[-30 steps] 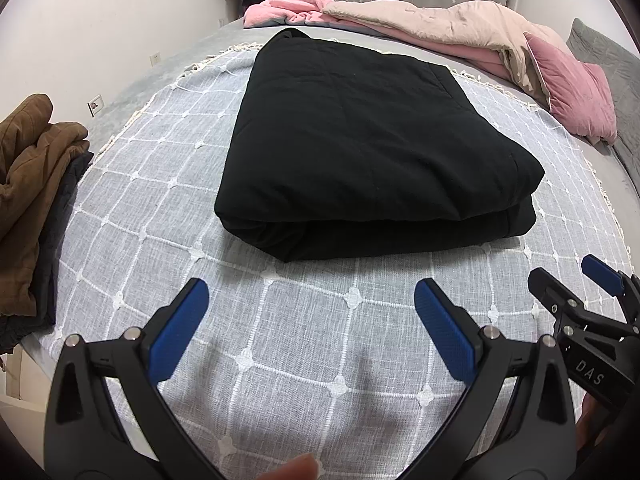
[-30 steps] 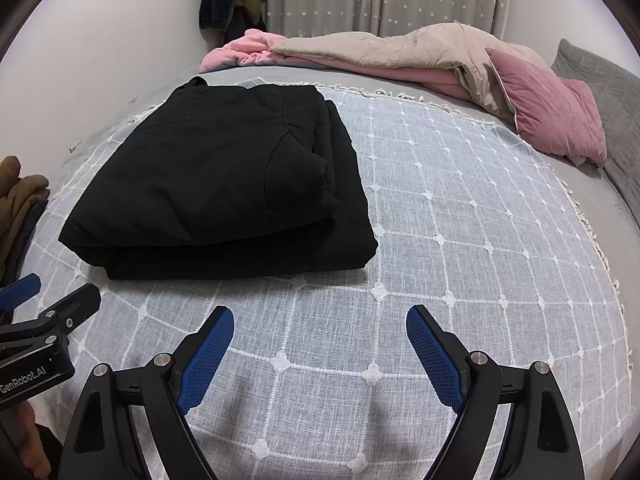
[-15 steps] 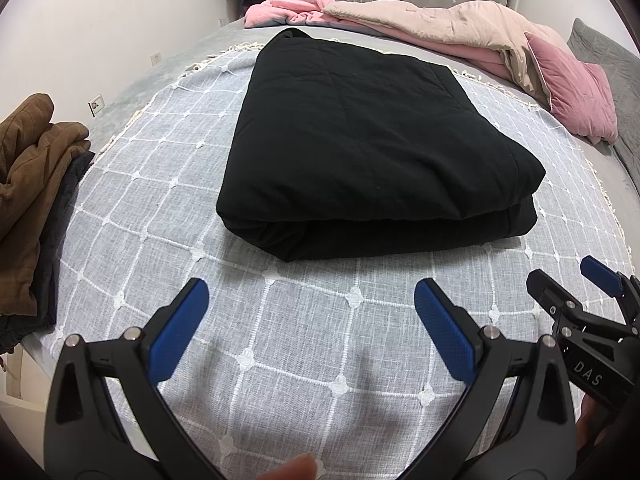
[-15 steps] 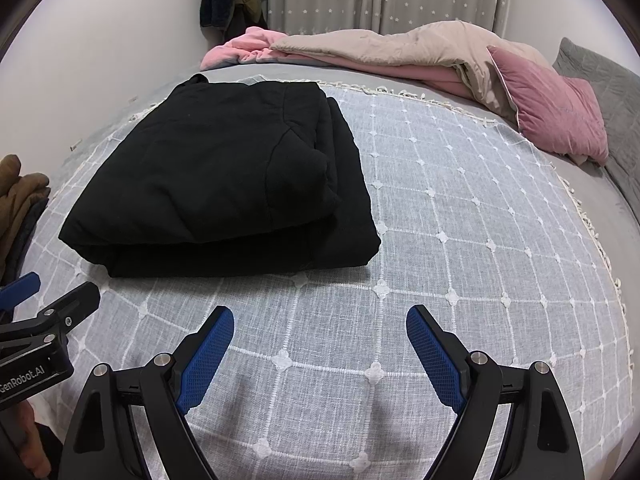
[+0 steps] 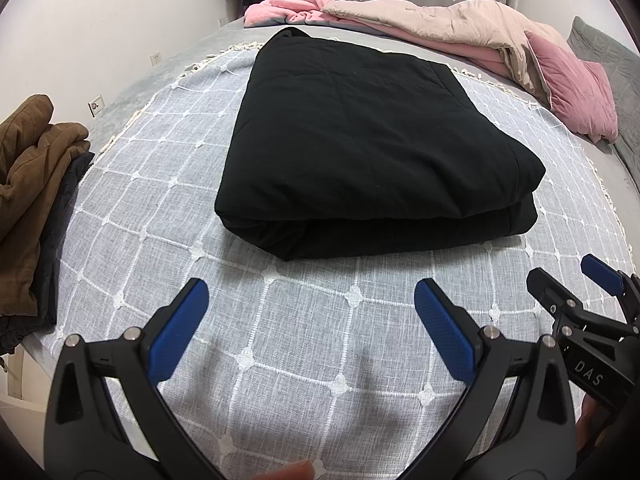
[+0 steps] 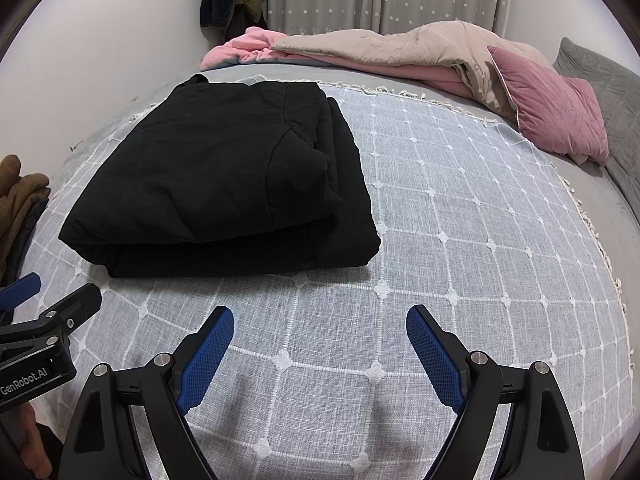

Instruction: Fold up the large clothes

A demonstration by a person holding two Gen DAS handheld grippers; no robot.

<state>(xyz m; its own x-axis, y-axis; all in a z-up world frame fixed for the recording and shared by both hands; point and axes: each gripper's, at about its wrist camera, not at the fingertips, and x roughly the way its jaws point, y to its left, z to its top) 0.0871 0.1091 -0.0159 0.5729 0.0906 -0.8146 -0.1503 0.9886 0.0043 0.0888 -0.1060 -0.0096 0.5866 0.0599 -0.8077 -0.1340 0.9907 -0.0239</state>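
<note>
On the bed, the black coat (image 5: pixel 372 148) lay folded into a thick, flat bundle on the gray checked blanket (image 5: pixel 280 320). It sat in the middle, a bit toward the left side, just ahead of both your tools. Your left gripper (image 5: pixel 310 312) was wide open and held nothing. Your right gripper (image 6: pixel 320 338) was wide open too, with nothing between its blue pads (image 6: pixel 434 356). Both hung low over the blanket, near the front edge of the coat but not touching it.

The fold looked done, or almost done, so the danger was in spoiling it. The top layer did not line up with the bottom layer on the right side; the bottom stuck out a little there. If you grabbed only the top layer, it could slide off and the bundle could open up. The coat looked puffy and soft, so it could spring back if you pressed it and let go fast.

The blanket looked thin and loose. If you pinched low, you could have caught the blanket with the coat and dragged it into wrinkles.

The brown jacket pile (image 5: pixel 32 200) sat at the left edge of the bed. A big swing of your left tool could have knocked it down.
</note>
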